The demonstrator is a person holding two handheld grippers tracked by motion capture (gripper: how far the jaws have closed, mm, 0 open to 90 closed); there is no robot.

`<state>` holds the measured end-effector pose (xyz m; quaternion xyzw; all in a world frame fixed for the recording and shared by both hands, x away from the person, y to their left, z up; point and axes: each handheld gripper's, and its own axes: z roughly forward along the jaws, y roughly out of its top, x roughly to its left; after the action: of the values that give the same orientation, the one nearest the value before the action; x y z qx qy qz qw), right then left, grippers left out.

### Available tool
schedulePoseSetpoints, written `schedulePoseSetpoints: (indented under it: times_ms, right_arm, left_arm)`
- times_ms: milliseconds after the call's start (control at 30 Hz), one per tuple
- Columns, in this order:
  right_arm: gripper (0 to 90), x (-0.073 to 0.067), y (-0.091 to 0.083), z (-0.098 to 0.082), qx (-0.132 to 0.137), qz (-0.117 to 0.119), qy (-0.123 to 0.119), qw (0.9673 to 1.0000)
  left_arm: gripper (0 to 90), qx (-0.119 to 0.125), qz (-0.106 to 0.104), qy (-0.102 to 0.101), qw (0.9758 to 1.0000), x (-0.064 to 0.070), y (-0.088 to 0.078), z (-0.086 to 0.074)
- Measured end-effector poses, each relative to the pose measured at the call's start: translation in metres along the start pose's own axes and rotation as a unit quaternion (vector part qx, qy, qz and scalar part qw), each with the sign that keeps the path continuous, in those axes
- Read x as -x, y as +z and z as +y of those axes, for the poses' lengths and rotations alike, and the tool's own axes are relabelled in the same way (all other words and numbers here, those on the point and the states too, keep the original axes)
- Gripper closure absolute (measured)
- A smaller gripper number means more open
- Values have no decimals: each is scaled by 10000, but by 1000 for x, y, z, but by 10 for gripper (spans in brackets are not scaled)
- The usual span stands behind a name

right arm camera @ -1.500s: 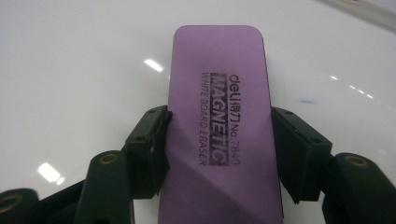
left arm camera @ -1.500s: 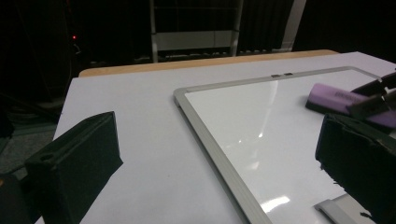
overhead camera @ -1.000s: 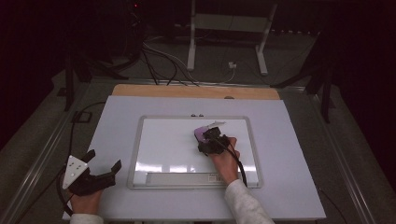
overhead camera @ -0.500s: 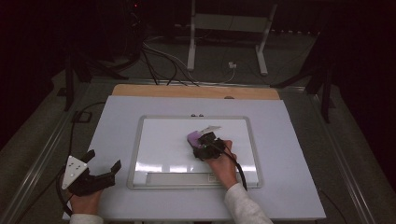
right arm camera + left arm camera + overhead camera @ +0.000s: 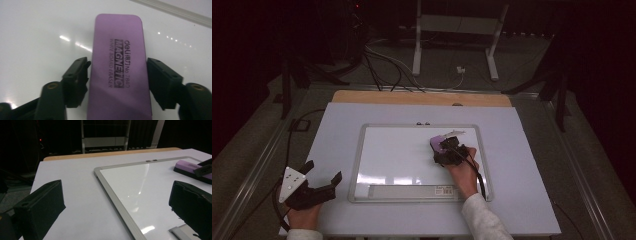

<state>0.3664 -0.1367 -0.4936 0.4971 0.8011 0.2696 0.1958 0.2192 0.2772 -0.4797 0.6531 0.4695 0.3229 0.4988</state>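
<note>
Opening around the eraser (image 5: 118,67), right tongs (image 5: 117,75) shifted rightward since.

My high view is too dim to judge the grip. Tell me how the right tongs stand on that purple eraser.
Observer: The right tongs have just been opening; the purple whiteboard eraser lies flat between them, one pad along each long side.
Operator: Read me its label.
Observer: It reads "deli MAGNETIC WHITE BOARD ERASER".
Operator: Report the left tongs.
Observer: The left tongs stand wide open with nothing between them, aimed at the whiteboard frame's left edge.
</note>
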Motion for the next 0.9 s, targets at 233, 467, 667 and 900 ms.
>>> schedulePoseSetpoints:
  times_ms: [233, 467, 667, 900]
  right_arm:
    - [286, -10, -12, 1, 426, -56, -304, 9986]
    - [288, -17, -12, -3, 396, 16, -572, 9976]
    - [300, -14, -10, -5, 364, 57, -560, 9978]
    - [294, -11, -10, -4, 349, 111, -500, 9981]
  left_arm:
    - [8, 3, -3, -40, 10000, -1, 1, 0]
    - [8, -18, -53, 16, 10000, 1, 4, 0]
    - [8, 4, -40, -29, 10000, -1, 3, 0]
    - [8, 10, -29, -30, 10000, 0, 2, 0]
